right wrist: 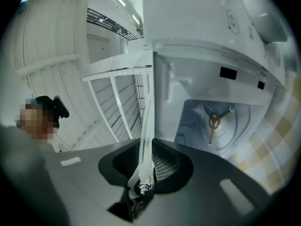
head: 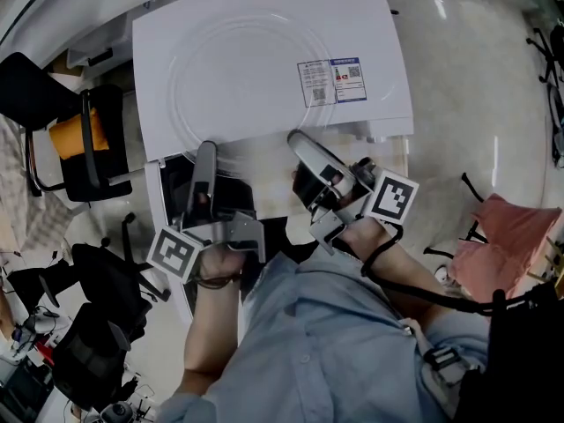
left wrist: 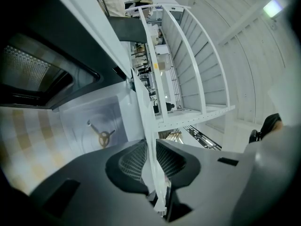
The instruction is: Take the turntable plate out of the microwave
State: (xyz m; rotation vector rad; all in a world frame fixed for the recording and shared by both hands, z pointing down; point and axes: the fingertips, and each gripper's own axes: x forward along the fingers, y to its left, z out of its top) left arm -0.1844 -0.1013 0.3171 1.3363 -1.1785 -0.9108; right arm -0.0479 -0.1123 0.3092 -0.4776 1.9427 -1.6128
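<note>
Clear glass turntable plate (head: 242,86) already out of microwave (head: 374,33), held roughly flat in air above it. Left gripper (head: 205,152) and right gripper (head: 298,141) each pinch plate's near rim, glass edge-on between pads. Cavity floor bare (only three-armed drive hub (right wrist: 214,119) shows). Step, as judged: carrying clear. Next move calls for matched, level carry to a resting spot.

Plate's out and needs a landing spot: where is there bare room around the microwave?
The microwave top is bare except its label at right. Pale floor right of it is open. Chairs crowd the left; the turntable plate fills the front.
</note>
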